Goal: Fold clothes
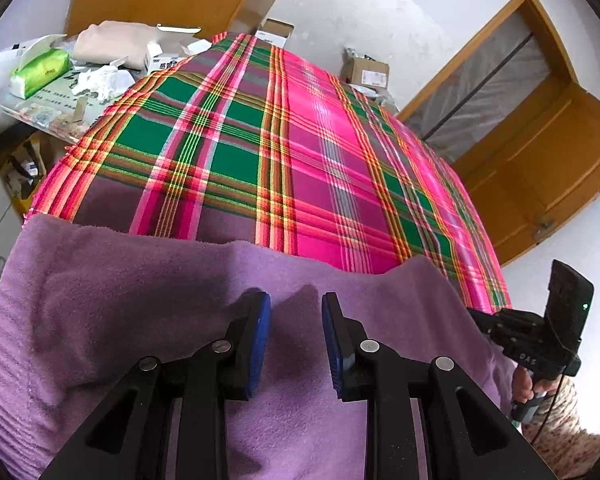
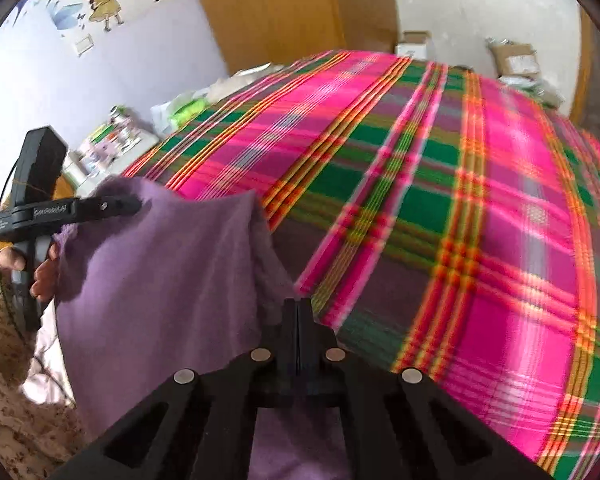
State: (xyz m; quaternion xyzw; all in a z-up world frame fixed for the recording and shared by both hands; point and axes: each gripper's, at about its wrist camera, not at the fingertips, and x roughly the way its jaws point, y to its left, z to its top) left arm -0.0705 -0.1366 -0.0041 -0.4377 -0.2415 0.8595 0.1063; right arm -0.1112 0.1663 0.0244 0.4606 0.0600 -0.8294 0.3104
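Two handheld grippers work over a purple fleece garment (image 1: 228, 320) that lies at the near edge of a bed covered with a pink, green and orange plaid sheet (image 1: 300, 152). From the left wrist view, the left gripper (image 1: 296, 316) hovers just above the fleece with its jaws standing apart, a clear gap between the blue pads (image 1: 260, 336), nothing between them. At the right of that view the right gripper (image 1: 476, 316) reaches onto the garment's right edge, a hand (image 1: 528, 388) wrapped around its handle.

From the right wrist view, the right gripper (image 2: 298, 308) has its jaws pressed together on the garment's edge, and the fleece rises in a fold beside the fingertips. The left gripper (image 2: 138, 202) appears at the far left, its tip at the cloth's upper corner, gripped by a hand (image 2: 40, 268).

Beyond the bed, a cluttered side table (image 1: 32, 108) carries a green tissue pack (image 1: 40, 72), and cardboard boxes (image 1: 366, 72) sit against the wall near a wooden door (image 1: 540, 160).
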